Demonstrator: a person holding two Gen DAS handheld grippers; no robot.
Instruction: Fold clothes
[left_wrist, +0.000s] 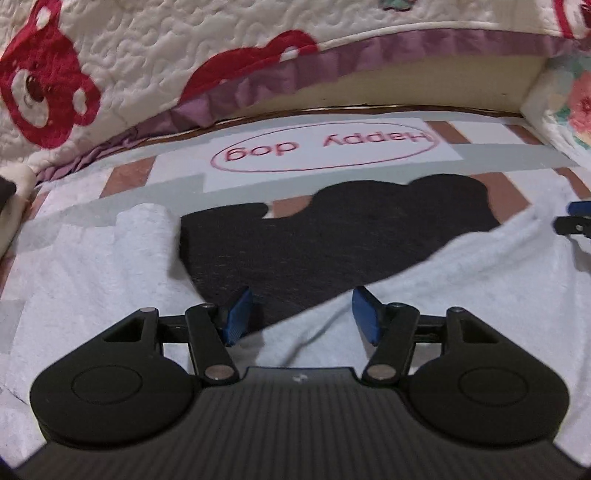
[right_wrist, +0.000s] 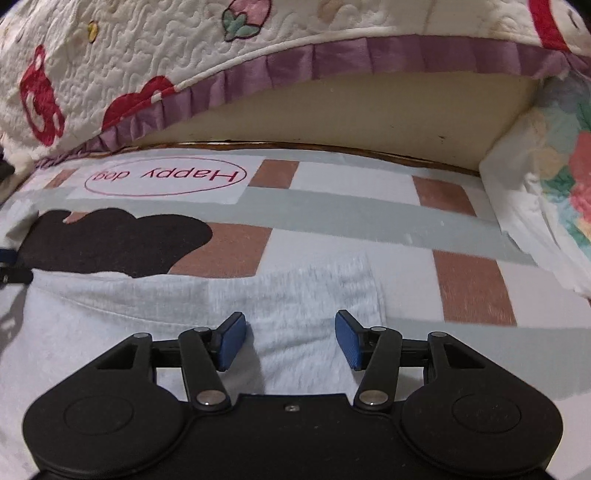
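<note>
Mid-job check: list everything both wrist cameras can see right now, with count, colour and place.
Garment: one, light grey, spread on the sheet nearest the cameras, under both grippers.
Dark cloth: one, black, on the sheet beyond the grey garment, its near edge partly covered by it.
Sheet: one, white with brown squares and grey bands, underneath; "Happy dog" printed in a red oval at the far side.
Quilt: one, cream with red bears and purple frill, behind the sheet.
Floral cloth: one, white with pink and green, far right.
Left gripper: black with blue pads, open over the garment's edge.
Right gripper: same, open over the garment.
</note>
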